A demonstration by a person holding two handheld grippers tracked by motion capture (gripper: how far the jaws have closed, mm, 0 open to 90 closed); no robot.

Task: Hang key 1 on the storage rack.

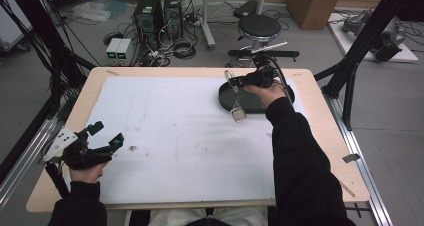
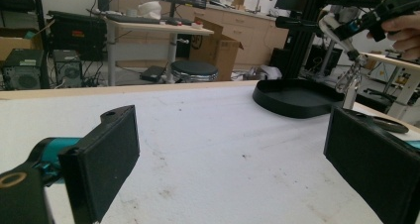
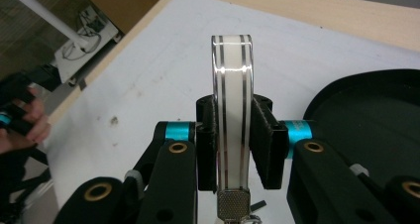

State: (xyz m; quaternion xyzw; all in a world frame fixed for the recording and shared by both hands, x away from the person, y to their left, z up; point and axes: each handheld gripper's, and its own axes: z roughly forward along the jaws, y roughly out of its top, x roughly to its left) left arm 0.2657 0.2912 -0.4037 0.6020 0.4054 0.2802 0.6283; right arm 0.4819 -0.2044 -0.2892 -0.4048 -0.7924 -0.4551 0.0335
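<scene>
White and striped with dark lines, the flat strap-like piece [image 3: 232, 115] stands clamped edge-on between the pads of your right gripper [image 1: 239, 82]. A knurled metal end and a clasp hang from its lower end [image 1: 238, 113], dangling free in the air. Your right hand [image 1: 272, 91] carries it raised above the near rim of the black tray [image 1: 227, 100], which lies just below and behind that gripper on the white mat [image 1: 180, 131]. From the left gripper view you see the same piece [image 2: 350, 78] hanging off to the right, over the tray [image 2: 297, 97].

Your left gripper [image 1: 102, 136] is released: its two black pads [image 2: 106, 159] stand wide apart with nothing between them, pointing across the bare mat. It sits low at the near left corner of the table [image 1: 200, 72], well apart from the tray and the held piece. A small dark speck [image 1: 133, 148] lies on the mat just ahead of its jaws.

Beyond the table's far edge stand a round stool [image 1: 258, 26] and two computer towers [image 1: 160, 11] among cables on the floor.
</scene>
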